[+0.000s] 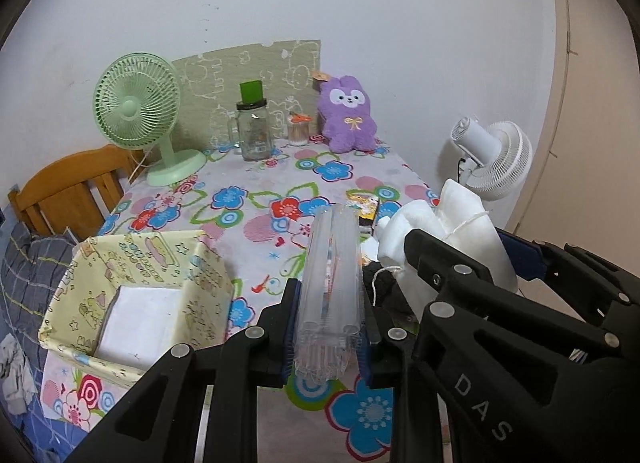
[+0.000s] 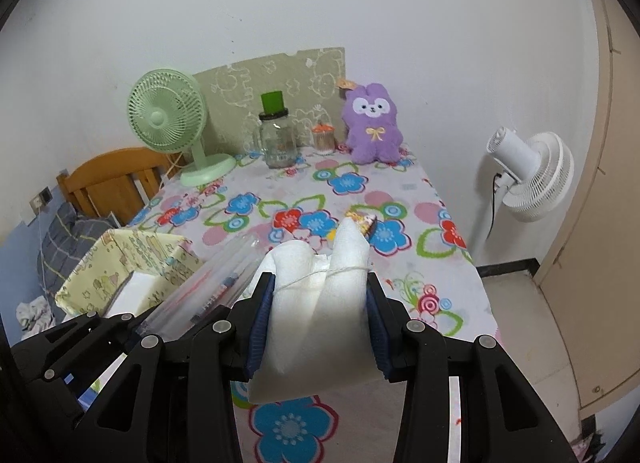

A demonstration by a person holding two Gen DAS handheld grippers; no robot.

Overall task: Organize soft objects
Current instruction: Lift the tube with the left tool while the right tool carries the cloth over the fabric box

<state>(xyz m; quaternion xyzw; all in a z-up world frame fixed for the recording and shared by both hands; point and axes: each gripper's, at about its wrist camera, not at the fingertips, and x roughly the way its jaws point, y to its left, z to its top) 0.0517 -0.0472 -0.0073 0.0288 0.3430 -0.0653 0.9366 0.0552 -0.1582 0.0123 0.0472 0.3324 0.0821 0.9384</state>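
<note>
My left gripper (image 1: 329,327) is shut on a clear plastic pack of tubes (image 1: 330,283) and holds it above the floral table (image 1: 256,183), beside a yellow patterned box (image 1: 132,287) that holds a white pad (image 1: 140,319). My right gripper (image 2: 318,323) is shut on a white foam bundle tied with string (image 2: 316,303), held above the table's near edge. The bundle shows in the left wrist view (image 1: 452,231), and the clear pack in the right wrist view (image 2: 208,283). A purple plush rabbit (image 1: 347,115) sits upright at the table's far side.
A green desk fan (image 1: 138,115), a glass jar with a green lid (image 1: 253,129) and a small jar (image 1: 298,129) stand at the back. A white standing fan (image 2: 528,179) is right of the table. A wooden chair (image 1: 68,191) is at the left. A small colourful packet (image 1: 364,203) lies mid-table.
</note>
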